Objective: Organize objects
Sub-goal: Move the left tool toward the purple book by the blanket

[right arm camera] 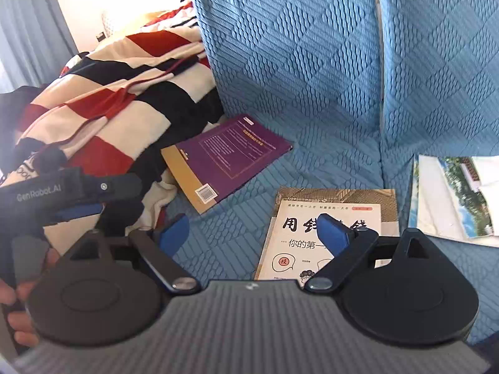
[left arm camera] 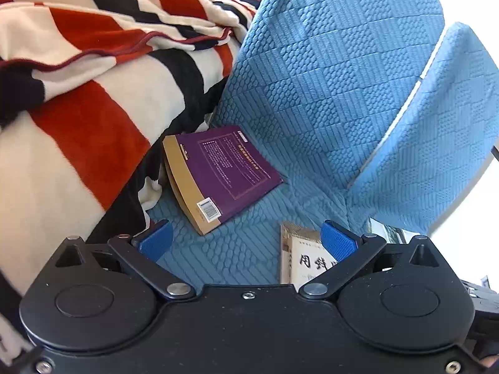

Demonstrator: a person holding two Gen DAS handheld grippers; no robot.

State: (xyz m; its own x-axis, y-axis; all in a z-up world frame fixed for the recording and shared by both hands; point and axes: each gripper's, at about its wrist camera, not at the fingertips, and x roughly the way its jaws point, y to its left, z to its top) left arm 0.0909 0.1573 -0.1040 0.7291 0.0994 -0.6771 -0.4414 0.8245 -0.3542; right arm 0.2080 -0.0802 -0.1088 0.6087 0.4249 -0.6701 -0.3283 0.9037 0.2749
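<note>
Three printed things lie on the blue sofa seat [right arm camera: 327,162]: a purple book [right arm camera: 227,159] by the striped blanket [right arm camera: 124,106], a cream book [right arm camera: 327,227] nearest me, and a picture booklet [right arm camera: 452,199] off right. I judge this the approach step. My left gripper [left arm camera: 246,243] and right gripper [right arm camera: 255,230] both gape wide, empty. Next I need one edge squarely between the jaws.

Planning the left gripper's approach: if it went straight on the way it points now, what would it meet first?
Probably the blue sofa seat between its open fingers, just short of the purple book. The left gripper holds nothing; depth is uncertain.
</note>
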